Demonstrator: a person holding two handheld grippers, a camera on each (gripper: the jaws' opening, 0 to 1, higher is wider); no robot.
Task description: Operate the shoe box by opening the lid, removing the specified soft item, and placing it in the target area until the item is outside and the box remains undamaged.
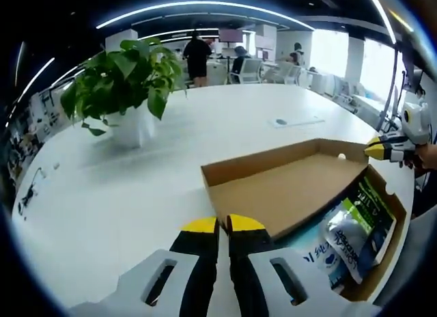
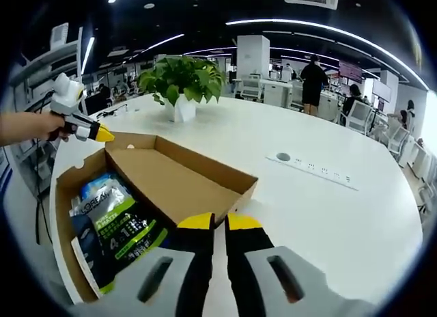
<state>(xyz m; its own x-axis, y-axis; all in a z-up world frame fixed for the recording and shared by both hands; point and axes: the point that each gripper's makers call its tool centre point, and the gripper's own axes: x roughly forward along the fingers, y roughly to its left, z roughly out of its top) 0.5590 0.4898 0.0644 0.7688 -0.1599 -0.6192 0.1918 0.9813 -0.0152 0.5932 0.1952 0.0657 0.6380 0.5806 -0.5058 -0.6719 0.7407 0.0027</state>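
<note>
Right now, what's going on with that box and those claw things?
Left gripper shut, empty; right gripper shut, empty. Shoe box lid open, soft packets still inside. Nothing blocking.

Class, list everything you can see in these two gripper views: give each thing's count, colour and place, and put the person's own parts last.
Shoe box: one, brown cardboard, on the table's near edge, open.
Lid: one, brown, folded back flat on the table.
Soft packets: several, green, blue and white, inside the box.
Potted plant: one, green leaves, white pot, on the table beyond the box.
Table: one, white, large.
Socket strip: one, white, set in the tabletop.
People: a few, in the office beyond.
Left gripper: yellow tips, jaws together.
Right gripper: yellow tips, jaws together.
</note>
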